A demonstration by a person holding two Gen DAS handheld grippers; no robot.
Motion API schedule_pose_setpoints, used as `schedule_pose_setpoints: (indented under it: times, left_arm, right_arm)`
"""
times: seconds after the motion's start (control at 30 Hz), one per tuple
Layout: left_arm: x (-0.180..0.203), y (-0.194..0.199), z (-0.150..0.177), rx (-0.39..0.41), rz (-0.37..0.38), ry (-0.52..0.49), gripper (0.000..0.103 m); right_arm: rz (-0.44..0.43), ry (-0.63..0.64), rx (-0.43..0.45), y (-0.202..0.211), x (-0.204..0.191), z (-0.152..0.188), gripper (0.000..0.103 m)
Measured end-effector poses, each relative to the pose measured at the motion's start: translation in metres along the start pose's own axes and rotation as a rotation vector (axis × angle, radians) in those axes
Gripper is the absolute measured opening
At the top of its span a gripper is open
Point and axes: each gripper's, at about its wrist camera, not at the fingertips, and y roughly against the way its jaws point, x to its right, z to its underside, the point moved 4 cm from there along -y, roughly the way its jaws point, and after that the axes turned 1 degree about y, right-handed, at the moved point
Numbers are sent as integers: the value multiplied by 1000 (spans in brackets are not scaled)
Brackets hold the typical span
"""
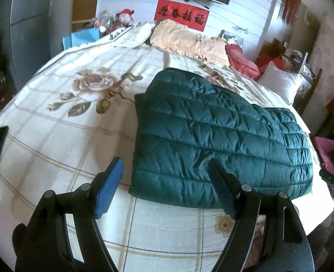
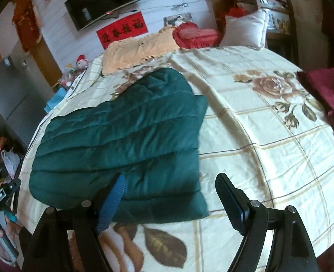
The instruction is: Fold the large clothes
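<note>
A dark green quilted jacket point(image 1: 212, 136) lies folded flat on the bed's cream floral bedspread point(image 1: 65, 117). In the left wrist view my left gripper point(image 1: 167, 174) hovers over the jacket's near left corner, open, with nothing between its blue pad and black pad. In the right wrist view the same jacket point(image 2: 126, 140) fills the left half of the bedspread point(image 2: 269, 136). My right gripper point(image 2: 171, 192) is above the jacket's near right corner, open and empty. Neither gripper touches the fabric.
At the bed's far end lie a peach blanket point(image 1: 189, 40), a red heart-shaped cushion point(image 1: 241, 59) and a white pillow point(image 1: 280, 81). A maroon cloth point(image 2: 328, 93) drapes over the bed's right edge. A television point(image 2: 103, 0) hangs on the wall, and clutter fills the floor at left.
</note>
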Motion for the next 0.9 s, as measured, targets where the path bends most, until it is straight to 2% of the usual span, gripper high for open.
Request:
schedule_pose_setpoints:
  times: [0.2, 0.5, 0.77, 0.9]
  left_arm:
    - [27, 5, 5, 28, -40, -64, 77]
    - [64, 2, 14, 39, -61, -142, 77]
    - [75, -4, 22, 43, -76, -167, 77]
    - [75, -1, 21, 81, -84, -169, 77]
  right_arm:
    - [11, 91, 12, 1, -46, 9, 83]
    - [91, 183, 66, -13, -105, 20, 88]
    - [117, 199, 69, -21, -124, 21, 91]
    - [116, 177, 64, -25, -123, 22, 92]
